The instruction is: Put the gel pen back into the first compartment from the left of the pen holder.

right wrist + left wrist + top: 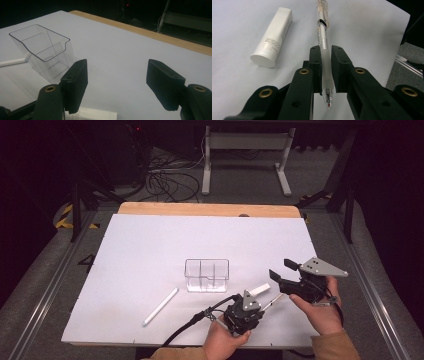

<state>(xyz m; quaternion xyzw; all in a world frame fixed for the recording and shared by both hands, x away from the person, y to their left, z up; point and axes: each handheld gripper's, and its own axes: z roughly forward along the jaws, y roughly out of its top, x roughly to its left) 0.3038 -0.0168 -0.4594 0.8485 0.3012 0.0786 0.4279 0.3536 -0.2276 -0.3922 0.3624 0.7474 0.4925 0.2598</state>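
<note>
In the left gripper view, the left hand-held gripper (326, 68) pinches a clear pen (323, 47) between its two black jaws. The frosted grip section sits pressed between the pads, the tip points toward the bottom of the frame, and the barrel runs up to the top centre. To the upper left of the jaws, a white tube (273, 36) lies on the white surface (367, 32), its cap end toward the lower left, apart from the pen.

In the high view, the left hand-held gripper (252, 307) is at the lower centre, with the pen (271, 302) slanting up to the right from it and the white tube (259, 290) just above. The right hand-held gripper (280, 270) is at the lower right, its jaws spread with nothing between them. A clear plastic organiser (207, 275) with compartments stands upright near the centre of the surface, and a white marker (160, 307) lies to its lower left, well apart.

In the right gripper view, the spread jaws frame bare surface, with the organiser (46, 50) at the upper left.
</note>
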